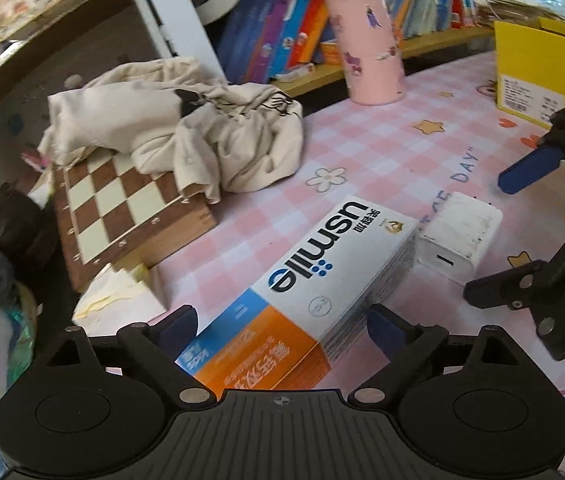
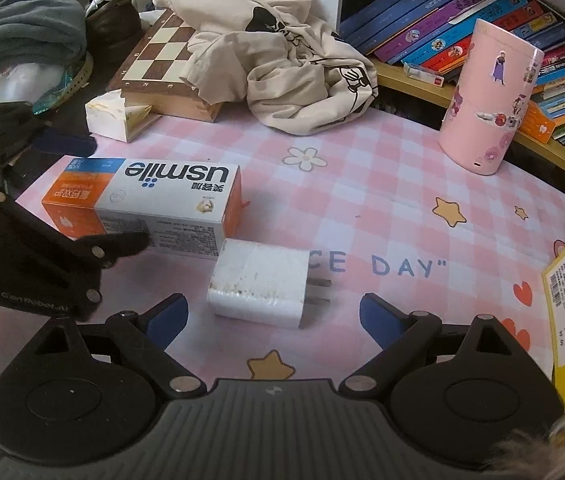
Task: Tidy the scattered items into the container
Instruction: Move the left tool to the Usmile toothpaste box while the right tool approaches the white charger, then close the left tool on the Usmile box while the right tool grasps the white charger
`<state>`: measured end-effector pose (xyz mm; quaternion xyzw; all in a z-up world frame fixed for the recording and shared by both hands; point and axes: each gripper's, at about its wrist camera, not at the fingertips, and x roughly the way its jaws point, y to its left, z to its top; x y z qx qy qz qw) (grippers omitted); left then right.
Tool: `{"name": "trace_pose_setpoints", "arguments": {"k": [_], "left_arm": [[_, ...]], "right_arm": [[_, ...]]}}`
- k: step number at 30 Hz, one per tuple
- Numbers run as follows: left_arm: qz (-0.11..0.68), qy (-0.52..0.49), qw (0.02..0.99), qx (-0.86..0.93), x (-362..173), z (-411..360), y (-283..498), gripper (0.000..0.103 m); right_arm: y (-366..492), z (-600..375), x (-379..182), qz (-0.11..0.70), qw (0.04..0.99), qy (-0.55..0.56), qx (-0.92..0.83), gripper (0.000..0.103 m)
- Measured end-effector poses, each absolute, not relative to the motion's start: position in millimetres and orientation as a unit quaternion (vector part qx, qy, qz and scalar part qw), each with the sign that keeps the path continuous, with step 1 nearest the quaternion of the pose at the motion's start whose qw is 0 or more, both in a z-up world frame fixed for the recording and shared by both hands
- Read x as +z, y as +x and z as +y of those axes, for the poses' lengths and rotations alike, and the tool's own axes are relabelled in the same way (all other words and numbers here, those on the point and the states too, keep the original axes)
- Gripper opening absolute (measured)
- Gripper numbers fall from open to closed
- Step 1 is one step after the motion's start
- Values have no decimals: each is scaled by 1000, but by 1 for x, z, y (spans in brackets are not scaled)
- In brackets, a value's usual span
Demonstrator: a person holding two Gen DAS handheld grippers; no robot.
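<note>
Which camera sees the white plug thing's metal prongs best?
The right wrist view. There the white charger lies close, between the open right gripper fingers, with both prongs showing on its right end. The left wrist view shows the charger farther off, beside the usmile box, port end facing; prongs hidden.

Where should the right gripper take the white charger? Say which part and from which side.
Grip the white charger across its two broad flat faces at mid-body, coming down from above and from the near side. It lies flat with its prongs pointing right, so keep off that end. The right gripper is open and already straddles it. The toothpaste box stands close behind.
</note>
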<state>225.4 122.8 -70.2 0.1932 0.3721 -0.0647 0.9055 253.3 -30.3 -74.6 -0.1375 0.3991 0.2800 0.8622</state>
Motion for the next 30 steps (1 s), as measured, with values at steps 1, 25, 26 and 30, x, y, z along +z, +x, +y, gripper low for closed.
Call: {"name": "trace_pose_setpoints", "arguments": {"k": [1,25,26,30], "left_arm": [[374,193,904,-70,-71,123,227,94],[397,147,901,-98,-60,100,182,81],[393,142,903,-99,-59,99,181,82],[383,135,911,-75,-61,97,184,83]], "right_arm": [[254,-29,-75,399,862,-137,281,93],[255,-55,-81,404,866,-112,274,65],[254,-57,-82,403,867,-112,273,65],[253,-59,-84,403,872,-110,256,77]]}}
